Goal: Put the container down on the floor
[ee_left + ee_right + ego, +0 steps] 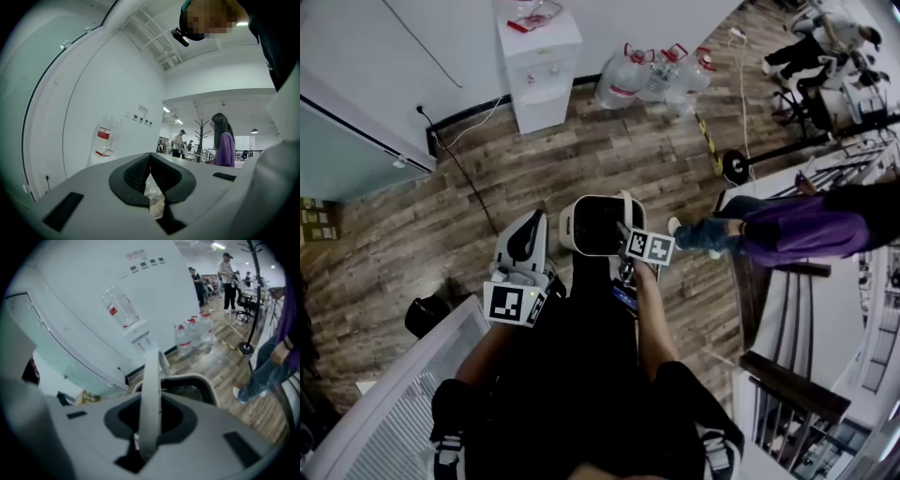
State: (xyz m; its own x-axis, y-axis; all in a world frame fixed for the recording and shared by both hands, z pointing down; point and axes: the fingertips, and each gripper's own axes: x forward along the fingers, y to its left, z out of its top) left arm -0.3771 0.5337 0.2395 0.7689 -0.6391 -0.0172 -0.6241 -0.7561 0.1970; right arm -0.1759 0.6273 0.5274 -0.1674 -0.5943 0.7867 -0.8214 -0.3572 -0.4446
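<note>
The container (595, 225) is a white bin with a dark liner, hanging above the wooden floor just ahead of me. My right gripper (625, 240) points steeply down and is shut on the bin's white strap handle (151, 394), which runs up between the jaws; the bin's rim (212, 384) shows below. To its left my left gripper (525, 242) is held level. Its dark pads (136, 176) meet at the tips, with a crumpled whitish wrapper (155, 199) pinched between them. The bin's base is hidden.
A white water dispenser (539, 66) and several large water bottles (661, 75) stand along the far wall. A person in purple (806, 230) stands close on the right, by a coat stand's base (734, 167). A white slatted unit (394, 412) is at lower left.
</note>
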